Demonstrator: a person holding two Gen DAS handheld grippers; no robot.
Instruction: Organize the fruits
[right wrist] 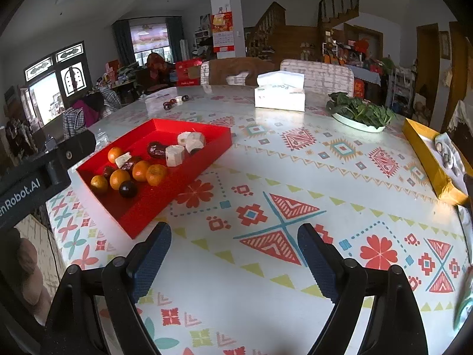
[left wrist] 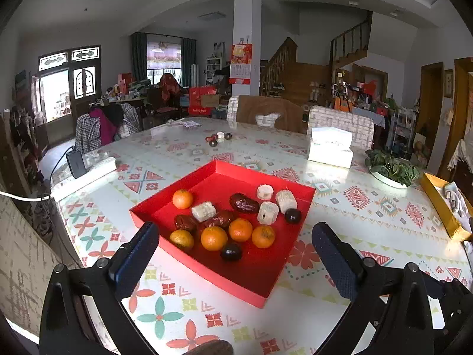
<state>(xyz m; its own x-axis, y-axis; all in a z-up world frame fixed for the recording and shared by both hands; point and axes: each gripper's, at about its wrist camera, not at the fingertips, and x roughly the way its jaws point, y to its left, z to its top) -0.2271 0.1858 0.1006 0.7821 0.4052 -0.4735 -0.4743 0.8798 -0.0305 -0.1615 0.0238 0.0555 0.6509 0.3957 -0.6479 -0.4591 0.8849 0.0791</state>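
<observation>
The red tray [left wrist: 218, 174] sits on the patterned desk [left wrist: 369, 216], holding five oranges [left wrist: 213, 238], red dates [left wrist: 244, 203], pale cake pieces [left wrist: 267, 212] and two dark round fruits [left wrist: 231, 251]. The left claw [left wrist: 235, 238] hangs wide and empty over the tray's near corner, its fingers flanking the front row of oranges without touching them. The right claw [right wrist: 234, 241] stands wide and empty to the right of the tray, over bare desk. Beyond the tray lie a tissue box [right wrist: 279, 94] and a plate of greens [right wrist: 359, 112]; a yellow box [right wrist: 428, 159] lies well right of the tray at the desk's edge.
</observation>
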